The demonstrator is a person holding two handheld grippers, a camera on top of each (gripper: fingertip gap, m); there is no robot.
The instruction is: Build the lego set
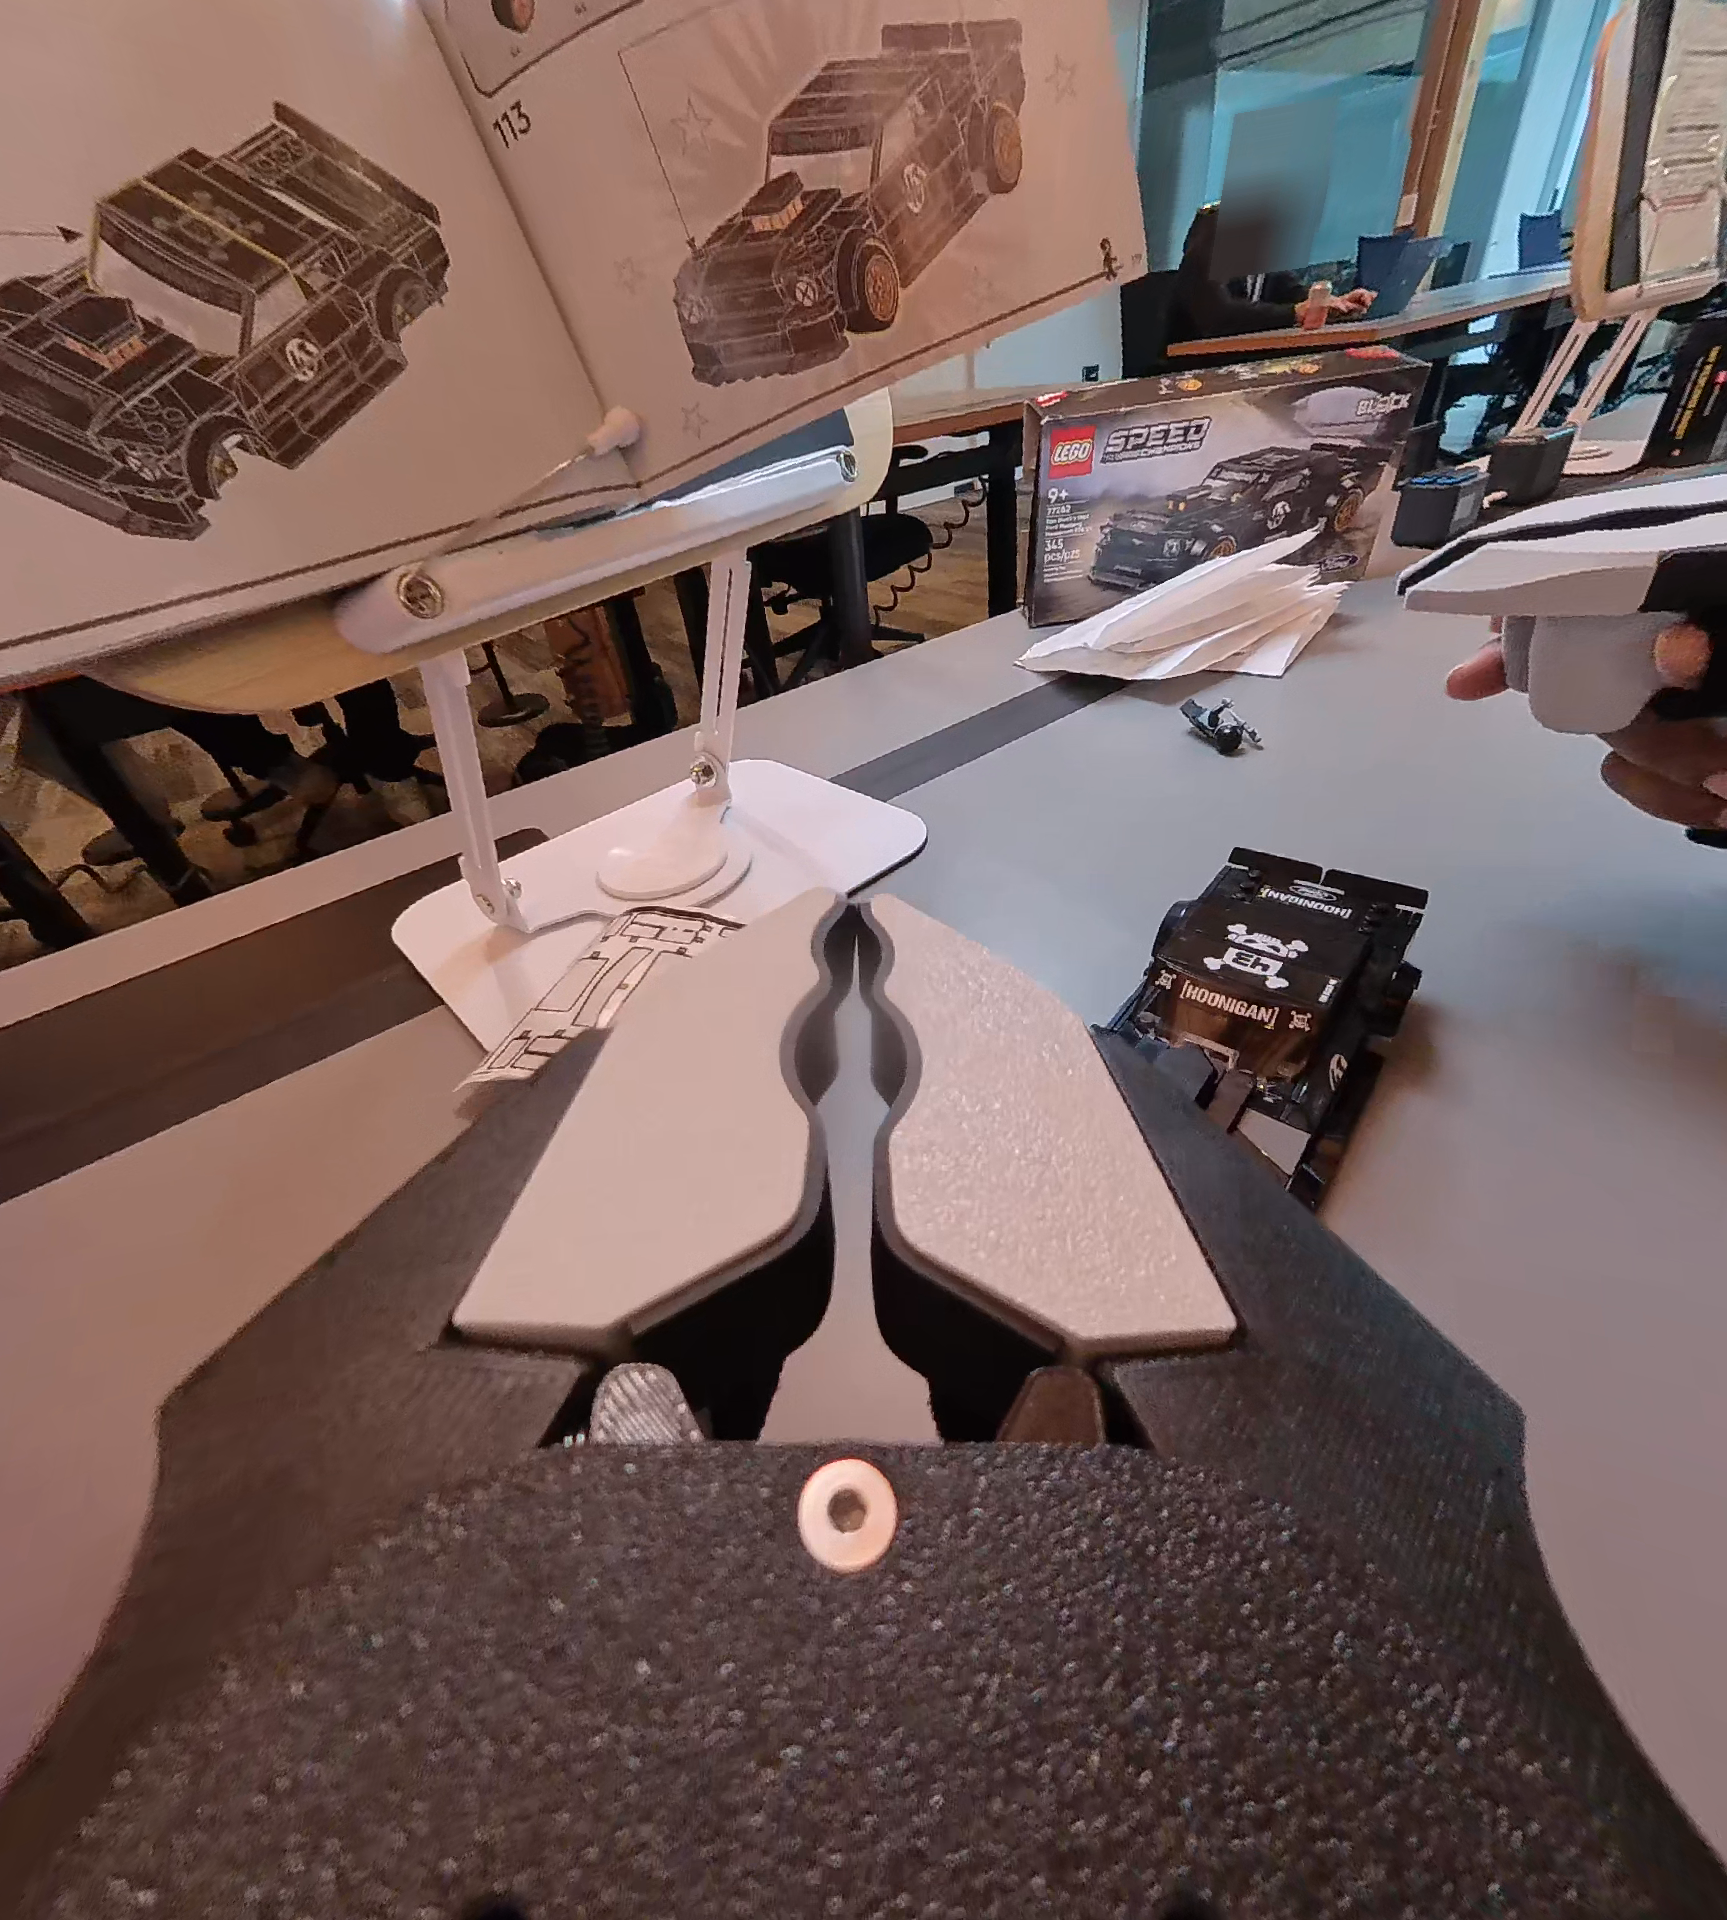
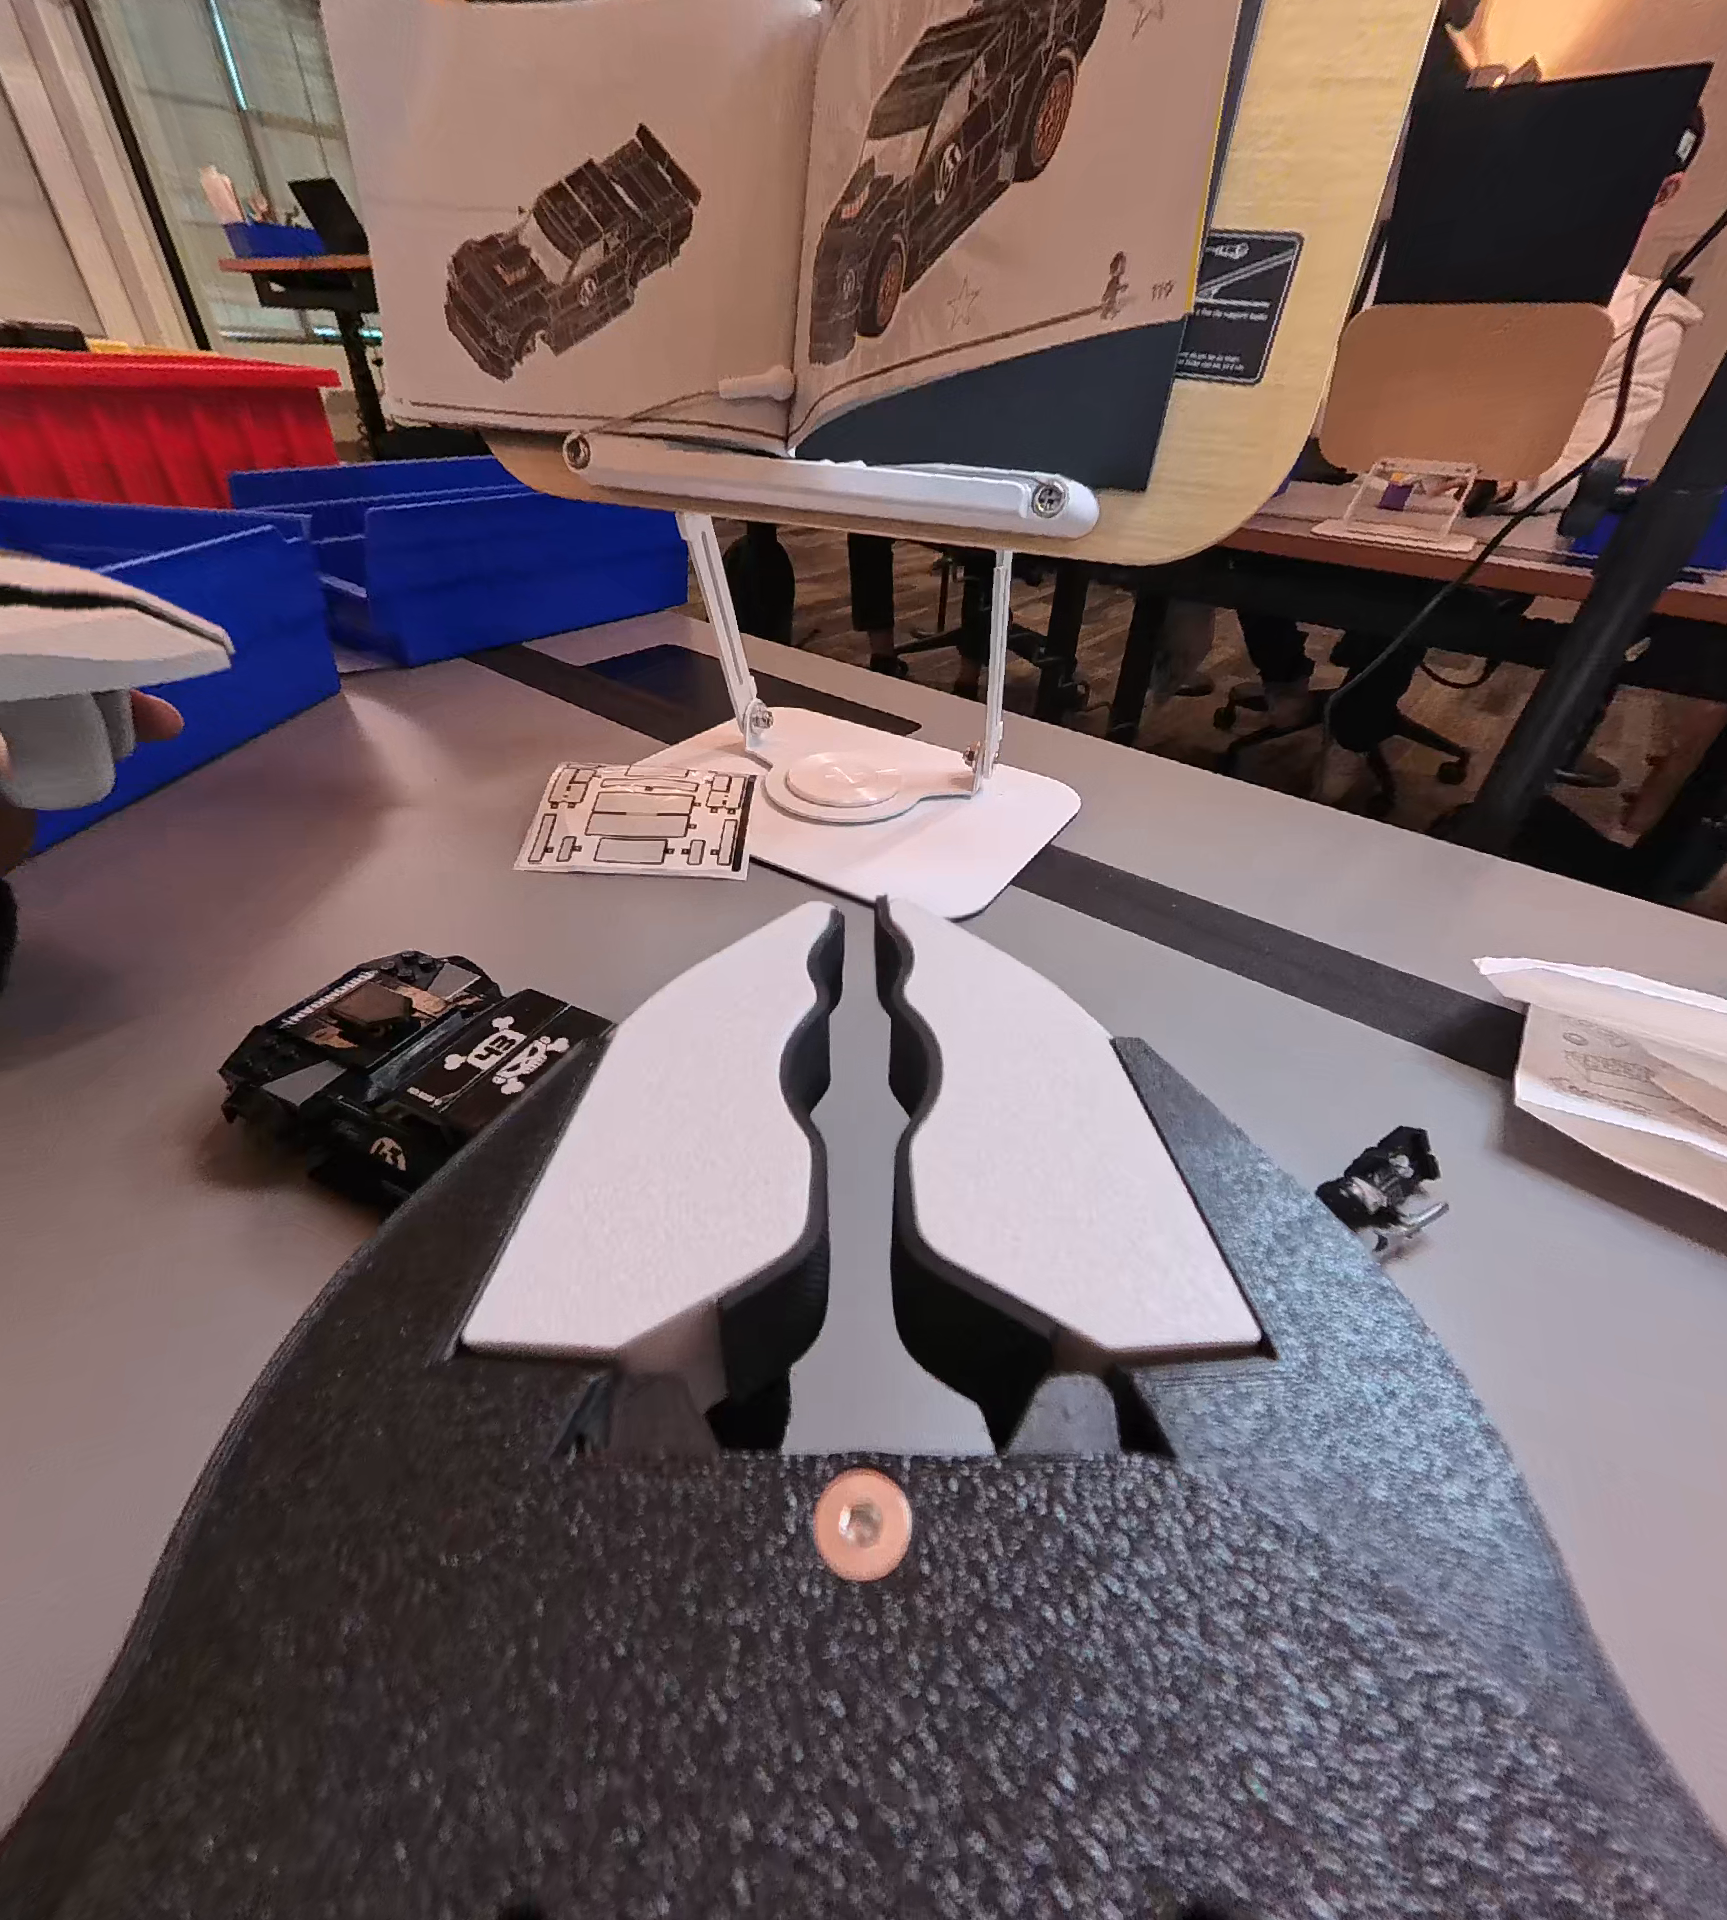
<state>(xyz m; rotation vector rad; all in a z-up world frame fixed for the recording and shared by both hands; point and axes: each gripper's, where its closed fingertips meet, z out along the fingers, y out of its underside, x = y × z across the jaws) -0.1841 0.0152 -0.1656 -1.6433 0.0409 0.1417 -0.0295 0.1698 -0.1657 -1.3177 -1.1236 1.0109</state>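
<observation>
A: Start at the left of the left wrist view. What's there?

B: The instruction booklet [image 1: 339, 343] fills the upper left, propped open on a white stand [image 1: 693, 862], tilted so both pages face the builder. Low beside the stand's base, the sticker sheet [image 1: 578, 987] peeks out past the left gripper [image 1: 854, 920].

A: And the tongs themselves?

B: The left gripper's tips are closed together, or nearly so, with nothing between them. It hangs over the grey table [image 1: 1565, 1143], gripping nothing.

A: Where's the model?

B: The black lego car [image 1: 1274, 997] sits on the table right of centre, just beside the left gripper, partly hidden by its body. It seems to have no wheels on yet. Further back lie the paper bags [image 1: 1181, 623], a small dark sub-assembly [image 1: 1223, 722] and the set's box [image 1: 1223, 488], pushed aside, I'd guess, to keep the middle free.

A: And the right edge?

B: The right gripper [image 1: 1420, 587], held in a gloved hand [image 1: 1711, 717]. In its own view its tips [image 2: 861, 920] stand a sliver apart, empty, pointing toward the stand.

A: So both idle?

B: I'd judge they're paused to read the page; neither touches the car.
</observation>
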